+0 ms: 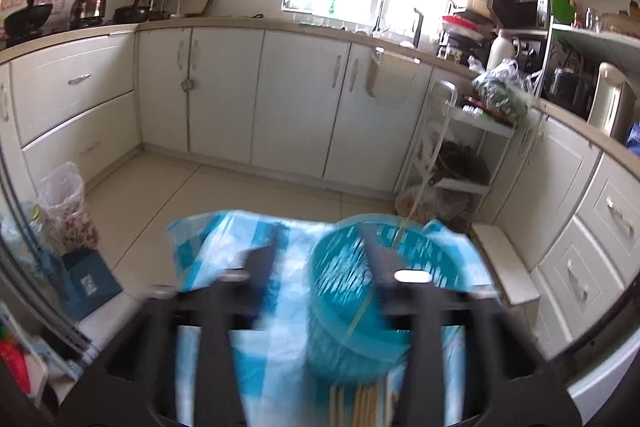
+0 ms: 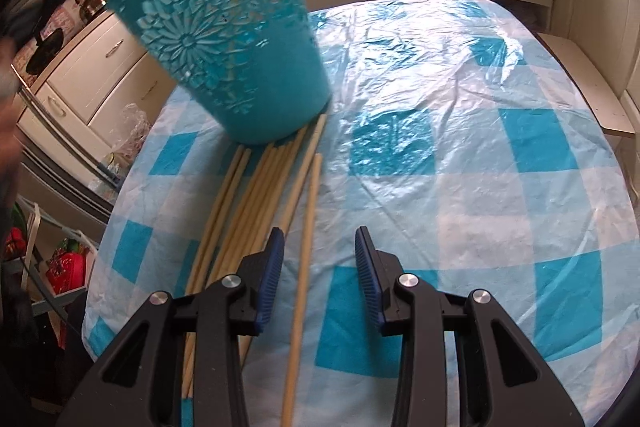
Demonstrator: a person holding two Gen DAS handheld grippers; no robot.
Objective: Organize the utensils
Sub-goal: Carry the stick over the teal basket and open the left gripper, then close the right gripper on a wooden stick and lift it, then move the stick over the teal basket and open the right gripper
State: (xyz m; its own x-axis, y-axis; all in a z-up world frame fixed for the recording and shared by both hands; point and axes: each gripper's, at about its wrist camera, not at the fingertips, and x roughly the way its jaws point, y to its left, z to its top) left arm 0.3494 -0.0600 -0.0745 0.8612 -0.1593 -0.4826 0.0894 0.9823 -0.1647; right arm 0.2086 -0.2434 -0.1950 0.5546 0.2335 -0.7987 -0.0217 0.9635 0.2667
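We look down on a table draped in a crinkled plastic cloth (image 2: pixel 460 131) of blue and white checks, glossy where window light hits it. A teal perforated holder (image 2: pixel 228 43) stands on it toward the far left, leaning; it seems to rest on the ends of a bundle of pale wooden chopsticks (image 2: pixel 256 195) fanned flat on the cloth. One chopstick (image 2: pixel 306 247) lies slightly apart on the right. In the left wrist view the cloth (image 1: pixel 248 355) blurs
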